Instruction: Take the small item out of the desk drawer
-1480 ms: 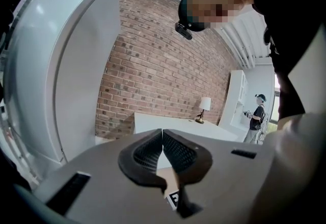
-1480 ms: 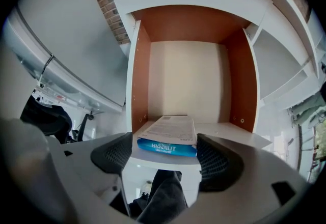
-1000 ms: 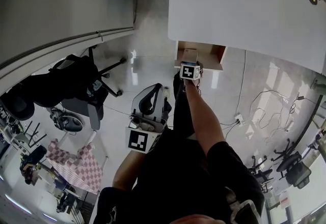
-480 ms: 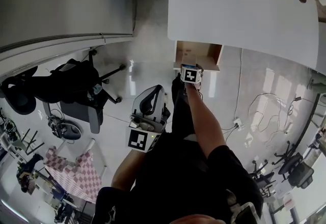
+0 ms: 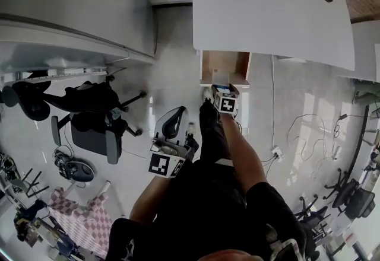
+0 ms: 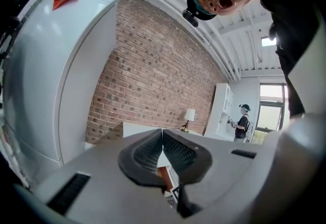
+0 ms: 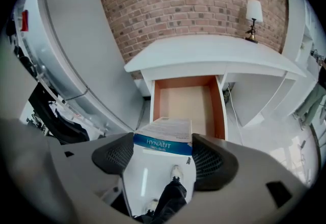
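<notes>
I've pulled my right gripper [image 7: 164,150], clamped on the box [image 7: 164,135], back from the drawer [image 7: 186,103]: item's out. My left gripper [image 6: 163,150] is closed, empty.

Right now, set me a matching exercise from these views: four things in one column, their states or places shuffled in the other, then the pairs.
Things:
1. small box
2. desk drawer
3. left gripper
4. lamp

States or places:
A. standing on the desktop
B. pulled open
C. jaws together, nothing between them
D. clamped in the right gripper, out in front of the drawer

Pairs: 1-D, 2-B, 3-C, 4-A
</notes>
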`<state>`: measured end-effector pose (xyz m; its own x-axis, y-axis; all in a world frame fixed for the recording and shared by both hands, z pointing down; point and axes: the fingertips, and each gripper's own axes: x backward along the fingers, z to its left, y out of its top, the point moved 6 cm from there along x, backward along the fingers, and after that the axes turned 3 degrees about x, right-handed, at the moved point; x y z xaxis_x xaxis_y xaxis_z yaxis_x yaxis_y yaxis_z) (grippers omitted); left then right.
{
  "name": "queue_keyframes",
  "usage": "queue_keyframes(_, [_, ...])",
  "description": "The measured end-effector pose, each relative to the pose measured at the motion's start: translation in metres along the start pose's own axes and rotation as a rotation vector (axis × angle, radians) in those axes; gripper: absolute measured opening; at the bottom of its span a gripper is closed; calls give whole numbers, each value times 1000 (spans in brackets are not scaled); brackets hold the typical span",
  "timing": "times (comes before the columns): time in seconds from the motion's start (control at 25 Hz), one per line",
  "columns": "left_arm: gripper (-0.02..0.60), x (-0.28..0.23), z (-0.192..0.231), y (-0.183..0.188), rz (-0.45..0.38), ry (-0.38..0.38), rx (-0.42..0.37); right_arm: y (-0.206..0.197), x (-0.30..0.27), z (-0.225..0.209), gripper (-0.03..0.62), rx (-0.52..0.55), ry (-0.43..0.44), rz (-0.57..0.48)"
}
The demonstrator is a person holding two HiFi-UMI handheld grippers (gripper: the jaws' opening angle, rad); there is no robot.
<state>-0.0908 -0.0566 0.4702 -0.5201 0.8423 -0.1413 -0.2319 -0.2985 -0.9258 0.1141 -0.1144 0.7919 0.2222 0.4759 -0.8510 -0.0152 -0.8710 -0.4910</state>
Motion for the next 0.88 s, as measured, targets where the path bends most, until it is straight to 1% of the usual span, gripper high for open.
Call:
queue_keyframes(0.16, [9, 44, -13, 10, -29, -30, -5, 12, 77, 21, 373, 34, 18, -174])
queue_keyframes(0.32, [9, 85, -25, 18, -54, -59, -13, 26, 167, 42, 373, 63, 35, -380])
queue_keyframes(0.44, [9, 107, -33, 26, -71, -83, -12, 36, 237, 57, 373, 109, 34, -535])
queue_keyframes(0.56, [9, 122, -44, 35, -90, -117, -28, 40, 301, 71, 373, 153, 31, -671])
queue_keyframes(0.72, [9, 137, -62, 43, -105, -154, -29, 35, 372, 85, 373, 181, 41, -809])
queue_keyframes(0.88, [9, 142, -78, 48, -121, -173, -27, 32, 423, 88, 373, 187, 51, -916])
